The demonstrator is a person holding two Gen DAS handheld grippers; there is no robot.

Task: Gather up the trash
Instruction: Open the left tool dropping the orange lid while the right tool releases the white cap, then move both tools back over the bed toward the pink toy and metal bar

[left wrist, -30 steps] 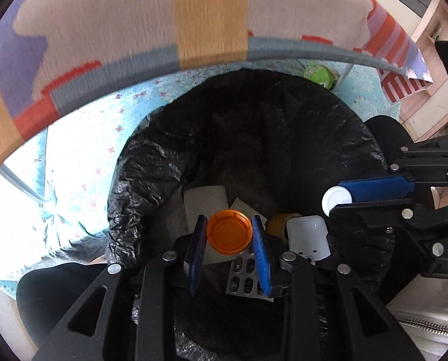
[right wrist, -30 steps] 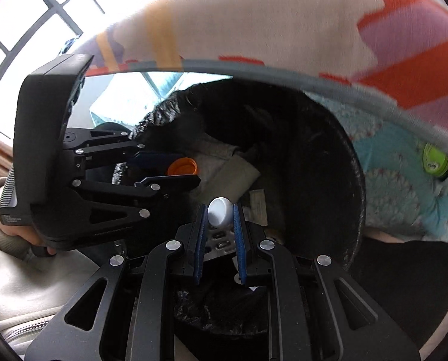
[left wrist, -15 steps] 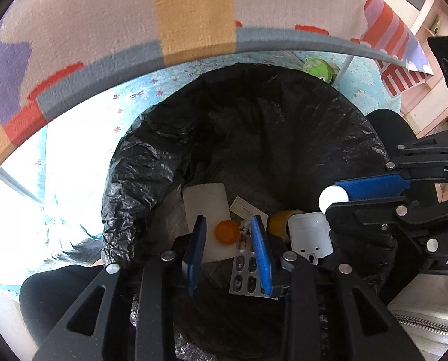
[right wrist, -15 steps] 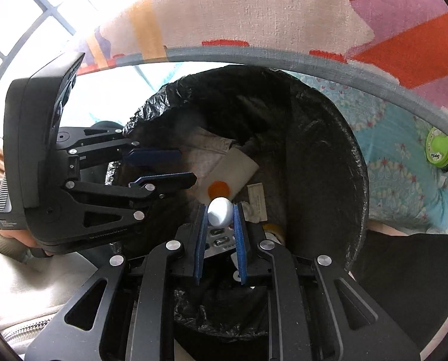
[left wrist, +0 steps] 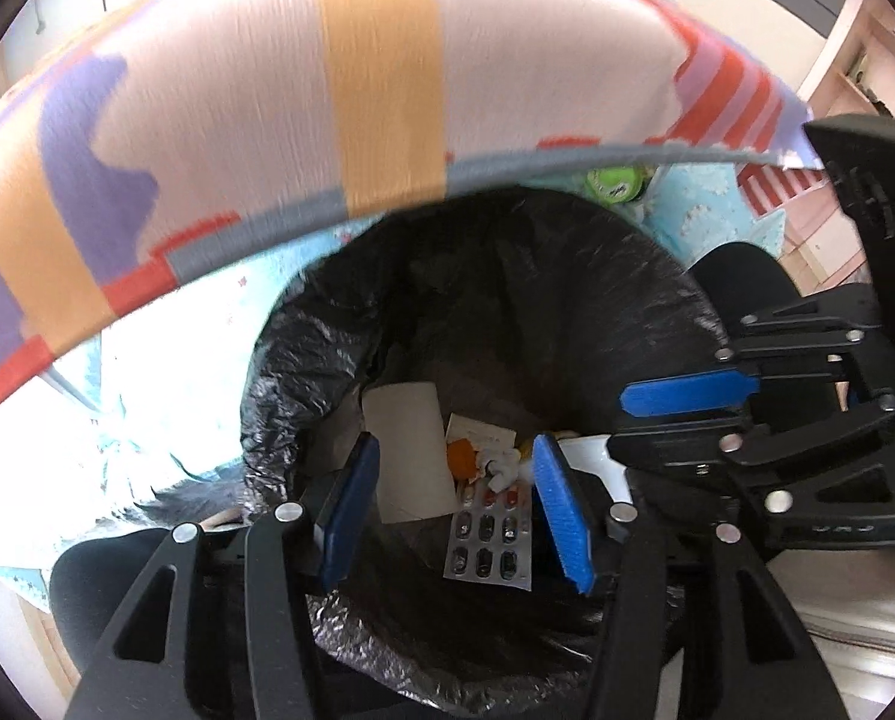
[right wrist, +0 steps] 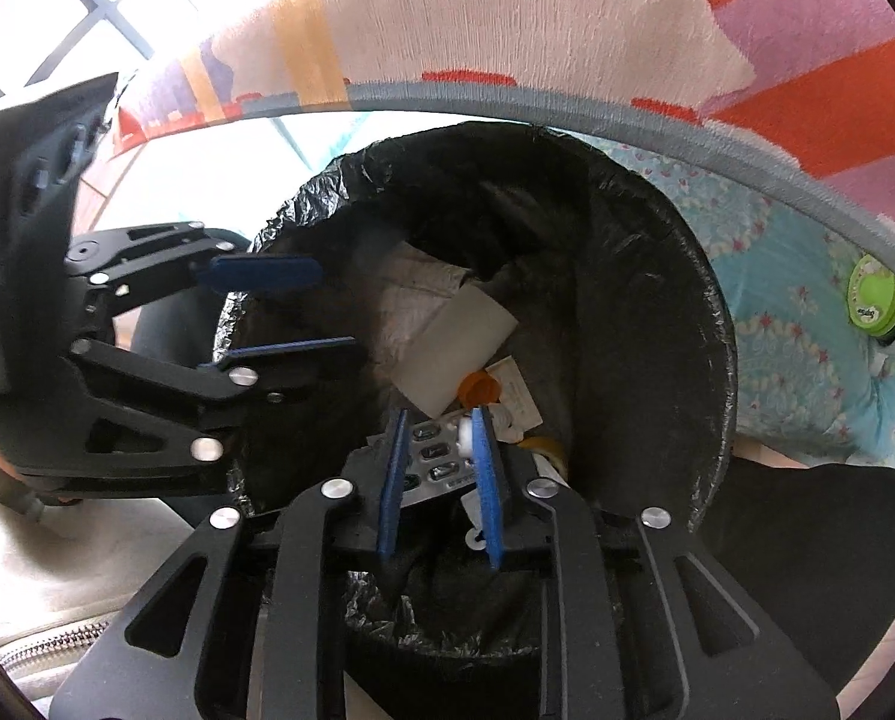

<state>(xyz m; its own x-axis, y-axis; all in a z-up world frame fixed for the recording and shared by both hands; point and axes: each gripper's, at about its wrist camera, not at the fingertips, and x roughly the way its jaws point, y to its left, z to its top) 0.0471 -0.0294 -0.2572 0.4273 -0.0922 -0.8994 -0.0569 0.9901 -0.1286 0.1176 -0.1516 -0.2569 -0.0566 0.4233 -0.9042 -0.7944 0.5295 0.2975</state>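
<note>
Both grippers hang over a bin lined with a black bag, pointing steeply down into it.

The left gripper has its blue fingers well apart and opening, with nothing between them; through the gap the trash at the bottom of the bin shows. There lie a pale card sheet, an orange cap just beside it, a small white paper slip and a silver pill blister pack, all close together near the middle of the bin floor.

The right gripper has its fingers a little apart and opening. A small white cap sits against the inner face of one finger, near the tip; whether it is gripped or already loose cannot be told. Below it lie the same blister pack, the orange cap and the card sheet.

Behind the bin hangs a patterned cloth with orange, purple and red patches. A light blue sheet lies under it, with a green round container on it.
</note>
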